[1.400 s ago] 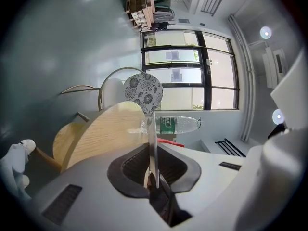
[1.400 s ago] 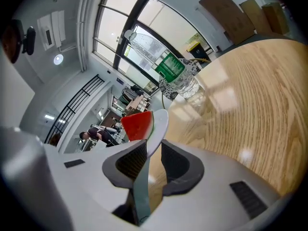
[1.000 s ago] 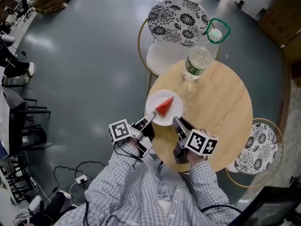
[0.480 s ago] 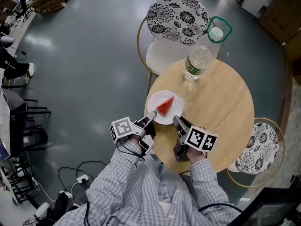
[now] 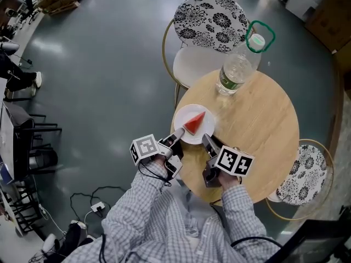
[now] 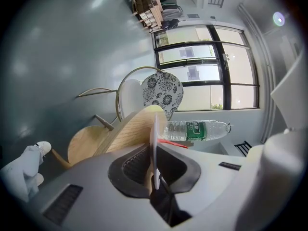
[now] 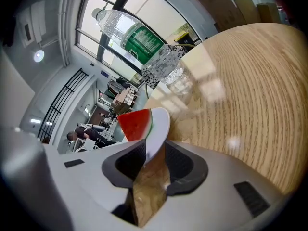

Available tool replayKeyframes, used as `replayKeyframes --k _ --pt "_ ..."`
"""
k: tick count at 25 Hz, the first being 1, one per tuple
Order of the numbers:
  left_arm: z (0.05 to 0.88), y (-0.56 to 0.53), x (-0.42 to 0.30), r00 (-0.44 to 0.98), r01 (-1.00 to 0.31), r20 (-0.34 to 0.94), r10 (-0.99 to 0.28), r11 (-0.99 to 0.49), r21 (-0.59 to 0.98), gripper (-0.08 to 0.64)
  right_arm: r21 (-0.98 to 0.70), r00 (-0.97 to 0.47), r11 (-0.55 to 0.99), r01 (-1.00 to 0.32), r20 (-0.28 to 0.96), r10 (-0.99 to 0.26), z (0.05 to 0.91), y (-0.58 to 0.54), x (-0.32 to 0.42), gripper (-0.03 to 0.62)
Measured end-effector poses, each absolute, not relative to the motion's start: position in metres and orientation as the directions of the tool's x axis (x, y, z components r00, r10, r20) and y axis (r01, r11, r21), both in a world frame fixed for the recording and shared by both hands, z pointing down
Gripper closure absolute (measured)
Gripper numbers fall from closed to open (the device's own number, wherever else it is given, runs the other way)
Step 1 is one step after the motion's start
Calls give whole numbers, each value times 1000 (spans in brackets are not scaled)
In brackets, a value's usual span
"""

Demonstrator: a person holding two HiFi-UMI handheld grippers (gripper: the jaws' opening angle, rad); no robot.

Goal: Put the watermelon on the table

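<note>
My left gripper (image 5: 176, 137), just tightened, and right gripper (image 5: 207, 141) pinch the round white plate (image 5: 181, 119) mid-frame; I'd lower it level, steadying the red watermelon wedge (image 5: 194, 123).

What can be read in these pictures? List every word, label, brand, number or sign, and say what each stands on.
No text here can be quoted as it reads.
Green label on the water bottle: white print, too blurred to read.
Sheets on the window: too small to read.
Marker cubes: black-and-white square patterns only, no words or numbers.
</note>
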State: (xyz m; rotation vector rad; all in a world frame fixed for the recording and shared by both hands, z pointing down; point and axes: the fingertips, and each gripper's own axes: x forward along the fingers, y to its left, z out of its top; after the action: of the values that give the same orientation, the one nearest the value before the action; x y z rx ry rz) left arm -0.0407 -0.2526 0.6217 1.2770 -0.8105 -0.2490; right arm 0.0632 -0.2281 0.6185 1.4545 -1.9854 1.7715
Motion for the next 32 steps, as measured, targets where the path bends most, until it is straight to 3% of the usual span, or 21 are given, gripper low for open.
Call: replayKeyframes --k 9,12,15,18,22,25,30,31,32 --pt "628 -252 -43 696 -273 421 -582 328 905 529 -714 -548 -109 -692 618 -564 608 -212 67 479" --pt "627 -252 -42 700 -272 419 -579 327 905 529 -611 -533 58 -790 637 -557 599 -206 65 479" --pt "627 -253 -43 699 -272 422 -577 330 904 529 -330 -490 375 -867 703 -516 593 -199 50 479" --pt "627 -254 -43 701 -272 421 -576 330 904 529 8 -427 660 -751 757 -495 592 -193 27 479" --pt "627 -255 -42 700 -272 424 -575 333 903 529 339 -344 829 -445 790 -508 600 -190 4 479" --pt "628 -255 -42 699 -273 425 -575 336 902 529 437 -314 855 -278 800 -511 606 -189 -6 479" --pt "628 -254 -41 701 -271 425 -573 337 902 529 500 -273 850 -165 805 -527 616 -193 -7 482" --pt "628 -254 -41 701 -271 425 -572 337 902 529 508 -266 847 -154 804 -531 617 -193 -7 536" --pt "628 -254 -41 702 -275 426 -570 335 901 529 510 -261 847 -150 806 -531 617 -193 -6 541"
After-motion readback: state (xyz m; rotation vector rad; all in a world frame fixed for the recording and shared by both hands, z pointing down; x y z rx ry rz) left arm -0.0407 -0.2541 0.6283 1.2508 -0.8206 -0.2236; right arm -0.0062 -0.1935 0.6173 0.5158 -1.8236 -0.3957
